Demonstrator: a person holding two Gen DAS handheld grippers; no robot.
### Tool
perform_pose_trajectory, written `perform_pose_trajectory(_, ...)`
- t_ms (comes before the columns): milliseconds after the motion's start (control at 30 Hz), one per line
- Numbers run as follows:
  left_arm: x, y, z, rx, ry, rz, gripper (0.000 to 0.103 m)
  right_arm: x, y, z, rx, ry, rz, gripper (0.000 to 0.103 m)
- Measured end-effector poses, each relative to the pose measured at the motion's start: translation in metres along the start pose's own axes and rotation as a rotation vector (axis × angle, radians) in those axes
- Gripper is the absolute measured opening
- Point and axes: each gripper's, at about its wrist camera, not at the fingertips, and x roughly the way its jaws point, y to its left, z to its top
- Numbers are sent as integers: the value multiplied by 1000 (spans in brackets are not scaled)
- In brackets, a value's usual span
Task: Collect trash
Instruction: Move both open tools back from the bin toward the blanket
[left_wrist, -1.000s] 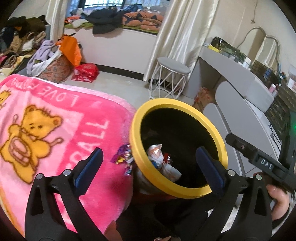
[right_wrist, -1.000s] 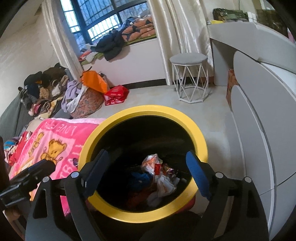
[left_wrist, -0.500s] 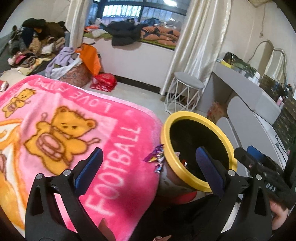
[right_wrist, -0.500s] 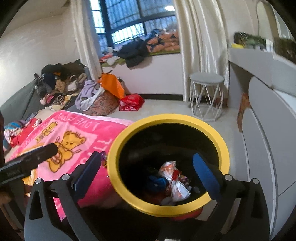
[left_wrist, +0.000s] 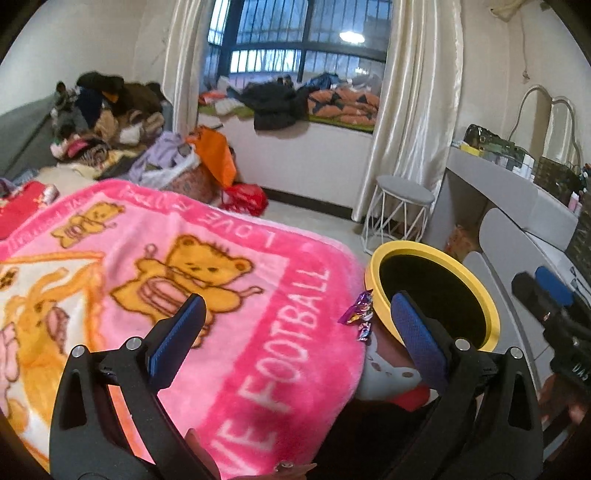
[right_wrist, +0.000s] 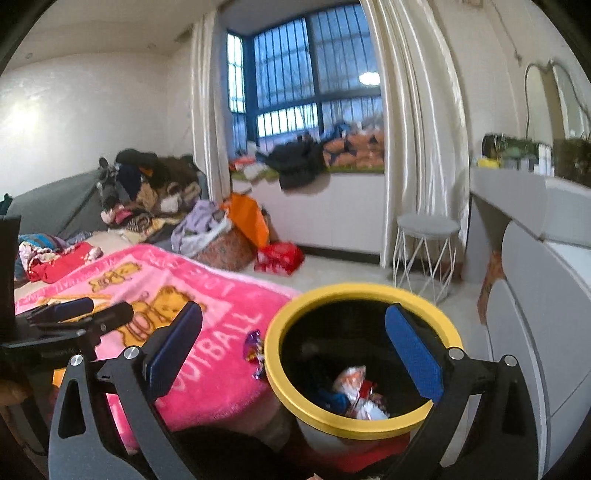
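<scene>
Lying at blanket (left_wrist: 229, 332) edge, wrappers (left_wrist: 360, 314), touching bin (left_wrist: 491, 314) rim

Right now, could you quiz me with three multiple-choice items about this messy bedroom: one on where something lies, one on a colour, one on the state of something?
1. Where is the purple candy wrapper?
A. on the pink blanket's edge beside the bin
B. on the stool
C. on the window ledge

2. What colour is the bin's rim?
A. green
B. yellow
C. white

3. How is the right gripper?
A. shut on a wrapper
B. shut, empty
C. open, empty

Answers: 1 A, it lies on the pink blanket next to the rim. 2 B, the ring is yellow. 3 C, blue pads stand wide apart, nothing between them.
</scene>
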Motion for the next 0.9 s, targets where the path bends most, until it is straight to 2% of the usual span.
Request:
perform_pose_trajectory(267,-28,4,-14,44,-87,20,92,-34,15,-8,-55,-172,-82,97)
perform_pose_trajectory(900,-31,13,-16,11,-81,39,92,-29,12,-19,-54,-143,-86,97)
